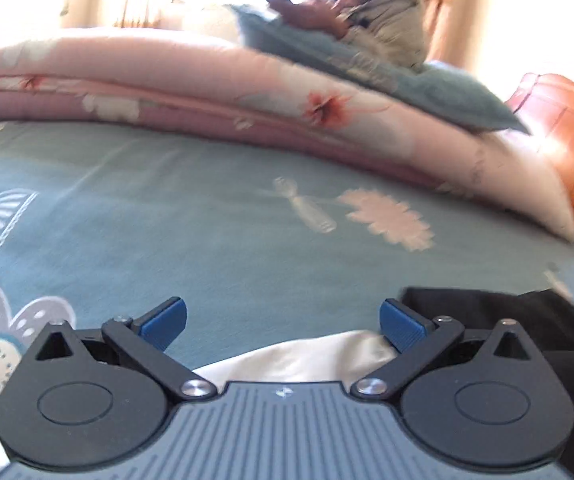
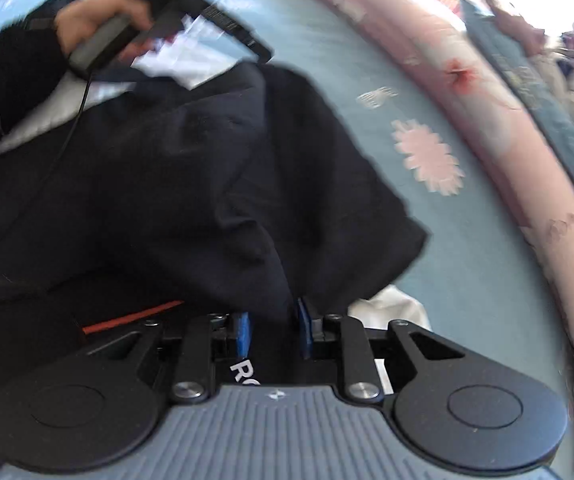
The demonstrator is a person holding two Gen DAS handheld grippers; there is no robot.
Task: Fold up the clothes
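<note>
Clamped nearly together, my right claw (image 2: 273, 330) pinches a bunched fold of the black garment (image 2: 191, 184) between its blue pads (image 2: 243, 330); white lettering on the cloth shows just below the pads. From that grip the garment spreads away across the blue bedsheet (image 2: 367, 60), and a bit of white cloth (image 2: 391, 308) peeks out from under its edge, just beside my right claw. At the garment's far edge a hand (image 2: 95, 20) holds the other tool's grey handle.

My left claw (image 1: 283, 324) stands wide apart and grips nothing. Its pads (image 1: 163, 320) hover over the bedsheet (image 1: 207, 216), with white cloth (image 1: 299, 354) lying between and below them. The black garment (image 1: 487, 312) touches the sheet just beside the outer pad. Beyond the sheet lies a folded pink floral quilt (image 1: 167, 80), and behind the quilt a person (image 1: 383, 12) reclines, holding a phone.
</note>
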